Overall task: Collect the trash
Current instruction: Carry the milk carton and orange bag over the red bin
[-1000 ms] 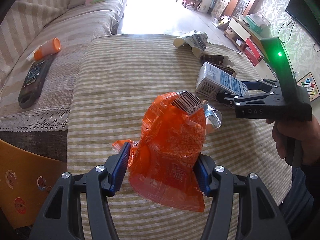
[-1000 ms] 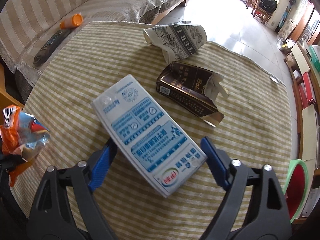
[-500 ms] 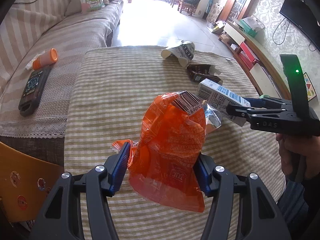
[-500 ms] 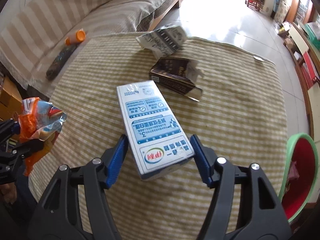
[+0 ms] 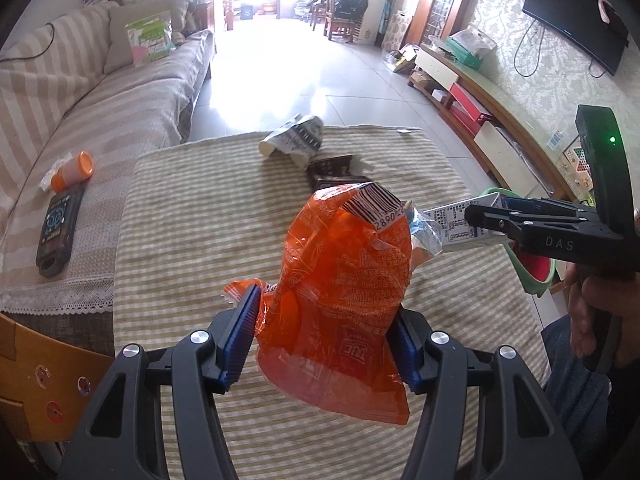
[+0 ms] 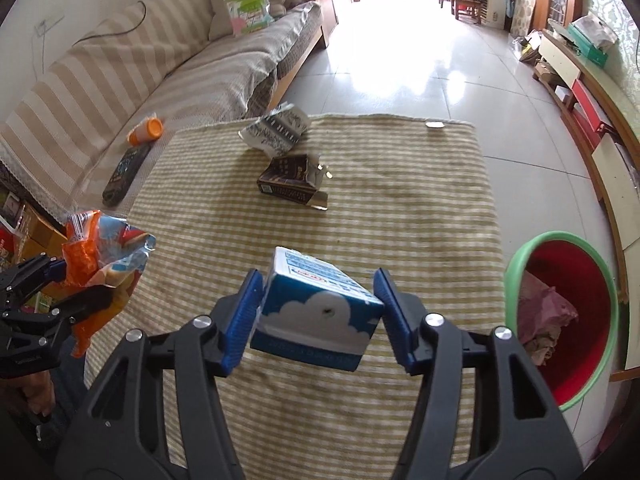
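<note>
My left gripper [image 5: 324, 340] is shut on a crumpled orange snack bag [image 5: 348, 288] and holds it above the striped table; it also shows in the right wrist view [image 6: 100, 256]. My right gripper [image 6: 318, 316] is shut on a blue and white milk carton [image 6: 316, 316], lifted off the table; the carton shows in the left wrist view [image 5: 460, 224]. A red bin with a green rim [image 6: 560, 320] stands on the floor to the right, with crumpled trash inside. A dark brown torn box [image 6: 292, 184] and a crushed patterned paper cup [image 6: 276, 132] lie on the table's far side.
The table wears a green and cream striped cloth [image 6: 400, 208]. A sofa [image 6: 180, 80] on the left holds a remote [image 6: 126, 176] and an orange-capped bottle [image 6: 146, 132]. A low cabinet [image 6: 592, 92] runs along the right wall. Tiled floor lies beyond.
Both grippers have risen and tilted up. The right gripper has lifted the milk carton and turned it end-on, moving right toward the bin. The orange bag stays held.
</note>
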{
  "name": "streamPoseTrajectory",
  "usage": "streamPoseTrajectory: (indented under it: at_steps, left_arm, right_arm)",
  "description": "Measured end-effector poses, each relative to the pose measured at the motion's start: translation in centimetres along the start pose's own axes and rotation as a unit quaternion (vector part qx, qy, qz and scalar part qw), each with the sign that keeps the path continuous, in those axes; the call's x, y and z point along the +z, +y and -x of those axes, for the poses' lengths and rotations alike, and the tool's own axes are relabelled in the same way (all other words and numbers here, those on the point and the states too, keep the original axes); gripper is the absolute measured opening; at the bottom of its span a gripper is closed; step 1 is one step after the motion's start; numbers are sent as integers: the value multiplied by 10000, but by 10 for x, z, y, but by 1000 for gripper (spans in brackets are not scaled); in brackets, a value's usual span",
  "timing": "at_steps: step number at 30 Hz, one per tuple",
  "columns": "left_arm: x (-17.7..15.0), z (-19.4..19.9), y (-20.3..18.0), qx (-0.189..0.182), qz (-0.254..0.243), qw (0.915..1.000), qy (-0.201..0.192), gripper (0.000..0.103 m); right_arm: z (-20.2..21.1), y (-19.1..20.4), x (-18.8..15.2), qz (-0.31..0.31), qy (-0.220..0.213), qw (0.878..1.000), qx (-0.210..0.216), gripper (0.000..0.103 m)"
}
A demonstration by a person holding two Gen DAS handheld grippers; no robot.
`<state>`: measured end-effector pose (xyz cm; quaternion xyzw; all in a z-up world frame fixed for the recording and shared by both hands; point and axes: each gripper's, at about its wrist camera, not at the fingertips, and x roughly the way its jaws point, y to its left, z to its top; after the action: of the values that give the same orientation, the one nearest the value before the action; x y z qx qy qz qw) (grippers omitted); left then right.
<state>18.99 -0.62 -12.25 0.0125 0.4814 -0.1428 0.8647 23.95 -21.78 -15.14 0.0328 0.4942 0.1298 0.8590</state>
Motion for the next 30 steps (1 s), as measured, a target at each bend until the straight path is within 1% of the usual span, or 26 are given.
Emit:
streamPoseTrajectory:
  at_steps: [10, 16, 21, 24, 30]
  left_arm:
    - [12, 11, -33, -107, -257, 9995, -118, 57]
    - [32, 11, -63, -230, -476, 9984, -220, 57]
    - [51, 1, -101, -442, -728, 9961, -236, 57]
    - [65, -10, -132, -611, -926, 9936, -215, 57]
    - [87, -35, -200, -981, -1291, 9867, -145, 57]
  right_arm:
    - [43, -18, 1, -116, -354, 9992, -109, 56]
    - [69, -41, 2, -313, -592, 9975, -244, 56]
    - [93, -85, -3, -690, -812, 9935, -412, 56]
    - [105, -117, -9, -960, -913, 9897, -548, 56]
    - [128, -185, -28, -1553, -1084, 9784, -827, 56]
